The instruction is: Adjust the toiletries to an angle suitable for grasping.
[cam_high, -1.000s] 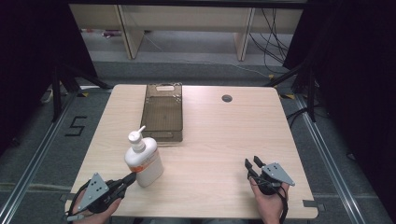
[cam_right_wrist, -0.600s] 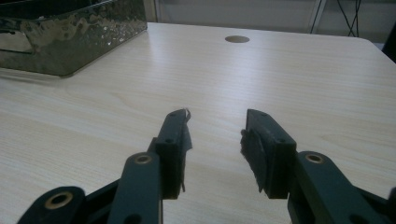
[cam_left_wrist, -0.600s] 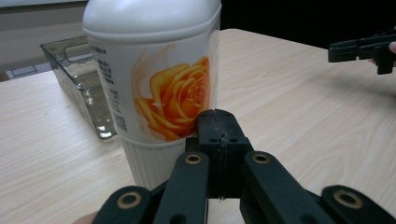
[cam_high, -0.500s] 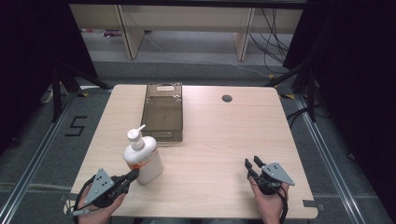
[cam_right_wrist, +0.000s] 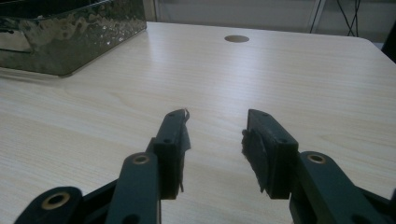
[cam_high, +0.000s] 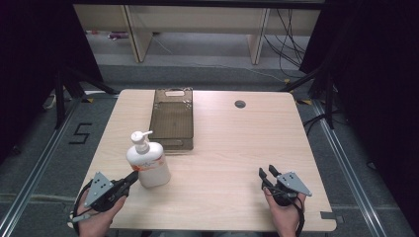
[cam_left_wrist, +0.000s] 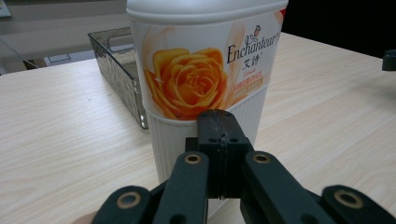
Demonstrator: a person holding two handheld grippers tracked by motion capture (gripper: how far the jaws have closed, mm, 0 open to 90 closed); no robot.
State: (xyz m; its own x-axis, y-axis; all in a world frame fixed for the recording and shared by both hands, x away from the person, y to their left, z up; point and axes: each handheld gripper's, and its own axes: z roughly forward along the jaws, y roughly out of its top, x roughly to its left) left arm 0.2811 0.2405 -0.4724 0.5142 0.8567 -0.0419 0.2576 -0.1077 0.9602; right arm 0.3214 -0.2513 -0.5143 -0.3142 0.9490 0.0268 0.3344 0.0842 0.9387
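Note:
A white pump bottle [cam_high: 148,164] with an orange rose label [cam_left_wrist: 189,81] stands upright near the table's front left. My left gripper [cam_high: 132,178] is shut, with nothing between its jaws, and its tips sit right at the bottle's ribbed lower wall [cam_left_wrist: 205,135]. At the front right my right gripper [cam_high: 267,174] rests low over bare tabletop; its jaws have just been opening, and the fingers [cam_right_wrist: 170,140] stand apart with nothing between them.
A dark translucent tray [cam_high: 171,123] lies lengthwise behind the bottle, reaching the table's far edge. A round cable hole [cam_high: 240,104] is at the back right. Light wood table [cam_high: 232,148] with open room in the middle and right.
My left gripper has crept in toward the bottle's base. The right gripper's jaws have spread a little; that hand stayed put.

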